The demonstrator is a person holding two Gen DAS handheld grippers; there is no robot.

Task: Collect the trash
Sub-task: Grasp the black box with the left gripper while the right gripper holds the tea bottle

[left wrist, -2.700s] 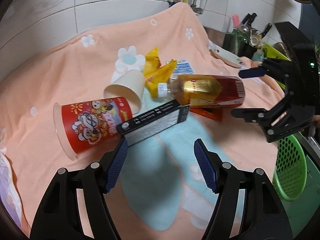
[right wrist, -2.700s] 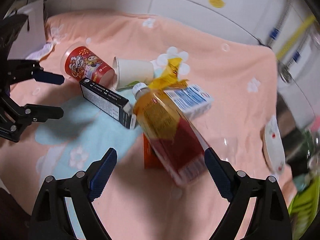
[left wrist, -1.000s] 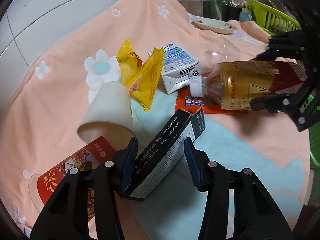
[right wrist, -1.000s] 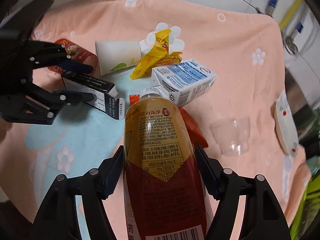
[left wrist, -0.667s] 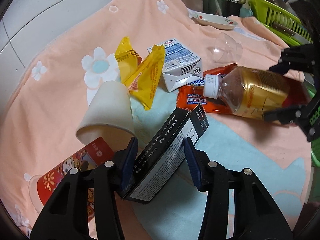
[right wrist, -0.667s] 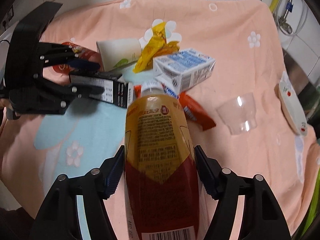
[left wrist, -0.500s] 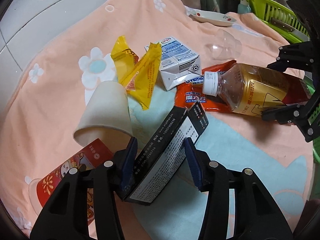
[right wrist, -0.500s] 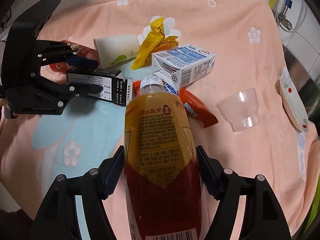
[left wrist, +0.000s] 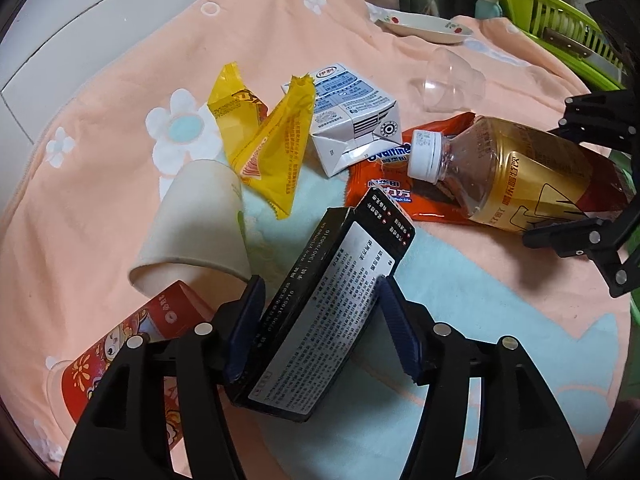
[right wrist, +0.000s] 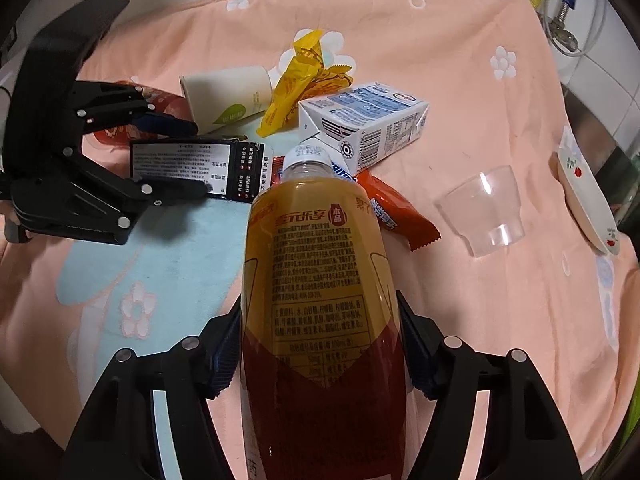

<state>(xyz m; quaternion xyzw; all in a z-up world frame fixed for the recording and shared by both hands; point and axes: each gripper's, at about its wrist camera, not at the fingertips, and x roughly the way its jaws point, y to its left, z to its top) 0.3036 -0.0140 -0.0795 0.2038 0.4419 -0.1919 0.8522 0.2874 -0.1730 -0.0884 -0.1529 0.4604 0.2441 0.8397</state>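
Observation:
A black carton (left wrist: 332, 300) lies tilted on the peach cloth (left wrist: 120, 128) between the jaws of my left gripper (left wrist: 320, 288). Those jaws are opening, and in the right wrist view the upper finger stands clear of the carton (right wrist: 188, 164). My right gripper (right wrist: 320, 308) is shut on a tea bottle (right wrist: 320, 260), jaws closing, pads on its sides. The bottle's white cap (left wrist: 424, 154) hangs over an orange wrapper (left wrist: 384, 196). Around them lie a paper cup (left wrist: 196, 232), a red cup (left wrist: 132, 344), yellow wrappers (left wrist: 272, 148) and a milk carton (left wrist: 352, 112).
A clear plastic cup (right wrist: 488, 212) lies on its side at the right of the cloth. A small plate (right wrist: 588, 200) sits at the cloth's far right edge, with a green dish rack (left wrist: 560, 28) beyond. White tiled wall behind.
The left jaws have spread apart around the black carton, which has turned its wide printed face up. The bottle in the right gripper came down toward the orange wrapper.

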